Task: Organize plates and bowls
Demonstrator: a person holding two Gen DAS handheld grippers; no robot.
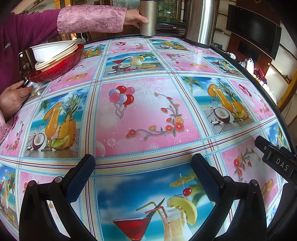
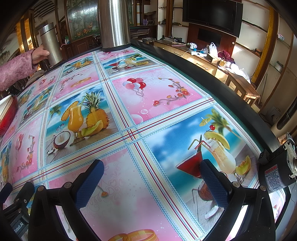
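A red glass bowl [image 1: 55,71] stands at the far left of the table. Inside it lies a stack of cream plates [image 1: 55,59] with a white bowl [image 1: 50,50] tilted on top. The right wrist view catches only the red bowl's edge [image 2: 7,120] at the left border. My left gripper [image 1: 143,161] hovers open over the near part of the table, far from the bowl, nothing between its fingers. My right gripper [image 2: 151,166] is open too and holds nothing.
A person in a pink sleeve [image 1: 89,20] holds a steel cup [image 1: 147,17] at the far edge; the other hand [image 1: 13,98] rests by the red bowl. A tall steel flask [image 1: 200,22] stands at the back. The table [image 1: 148,111] has a dark raised rim [image 2: 213,77].
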